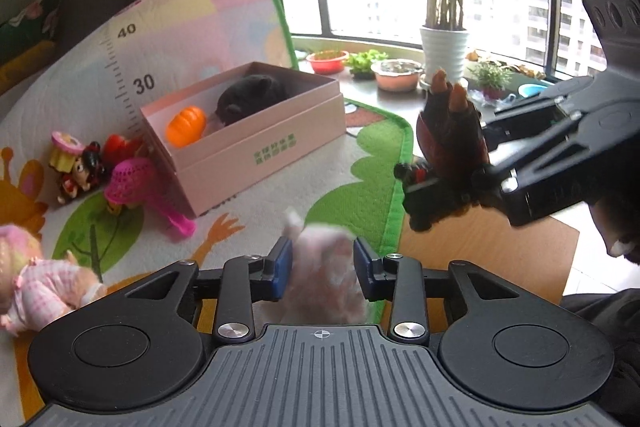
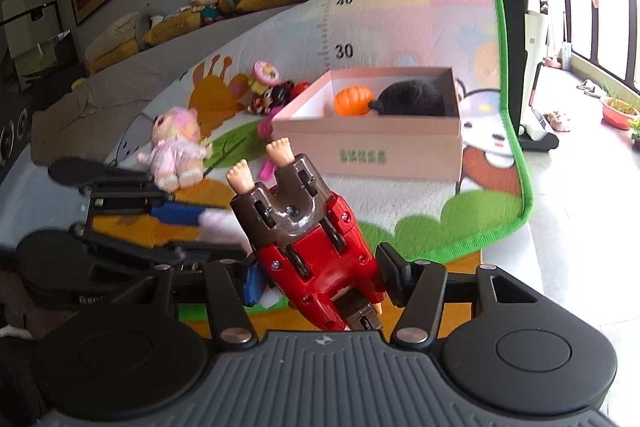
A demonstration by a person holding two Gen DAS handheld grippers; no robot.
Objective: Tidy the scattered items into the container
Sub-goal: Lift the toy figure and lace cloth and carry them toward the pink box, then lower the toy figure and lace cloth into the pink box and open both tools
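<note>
Clamped between my left gripper's (image 1: pixel 322 267) blue pads sits a blurred pink plush toy (image 1: pixel 326 279), held above the play mat (image 1: pixel 248 195). My right gripper (image 2: pixel 320 281) holds a red-and-brown toy figure (image 2: pixel 308 239) with its bare feet pointing up. Ahead, the pink box (image 1: pixel 256 147) already contains an orange pumpkin (image 1: pixel 186 126) and a dark plush (image 1: pixel 250 98). I reckon both tools converging on that opening could collide, or the figure, gripped off-centre, could twist loose.
</note>
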